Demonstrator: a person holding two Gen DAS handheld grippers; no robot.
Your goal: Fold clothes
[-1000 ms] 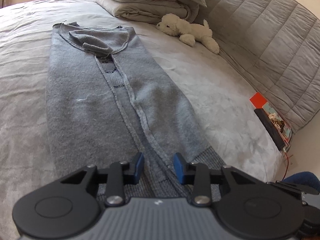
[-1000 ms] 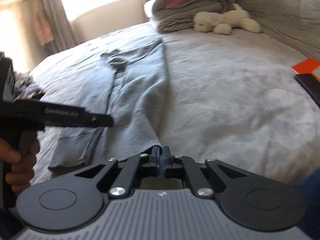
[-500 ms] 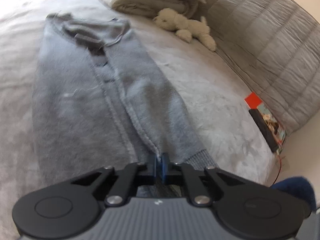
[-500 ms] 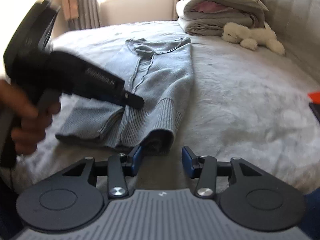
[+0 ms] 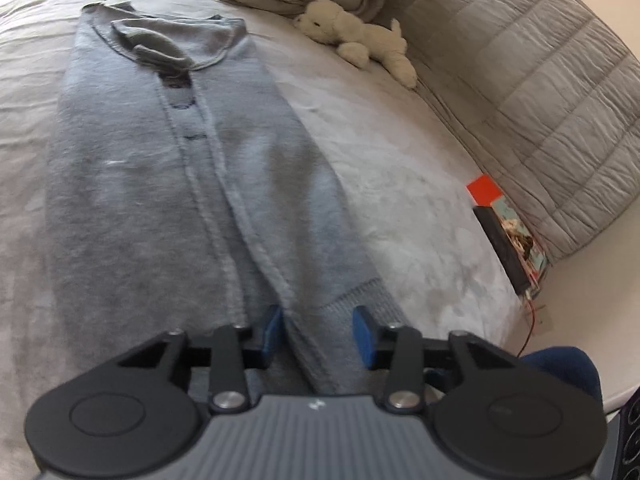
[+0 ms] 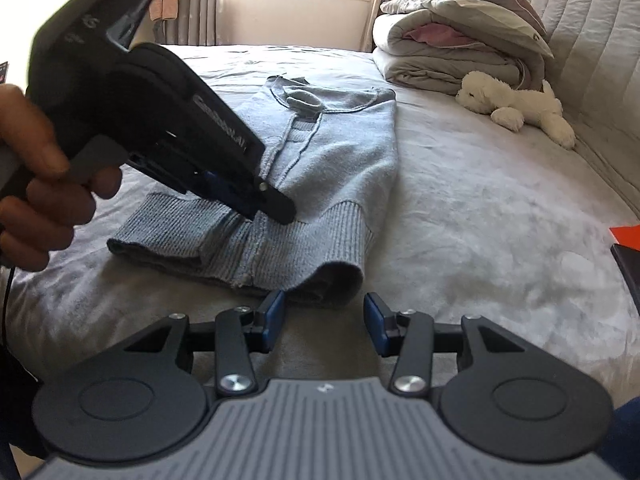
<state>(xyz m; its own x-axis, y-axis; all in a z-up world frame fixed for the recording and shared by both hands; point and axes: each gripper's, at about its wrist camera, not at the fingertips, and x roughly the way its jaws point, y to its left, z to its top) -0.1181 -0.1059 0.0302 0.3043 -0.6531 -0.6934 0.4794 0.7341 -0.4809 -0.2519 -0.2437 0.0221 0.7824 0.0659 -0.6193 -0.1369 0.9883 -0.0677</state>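
Though folded narrow, grey cardigan rumpled.

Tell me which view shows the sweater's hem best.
Right wrist: the ribbed hem of the sweater spans the frame, folded corner included. Left wrist shows only a ribbed patch; its own gripper hides the rest.
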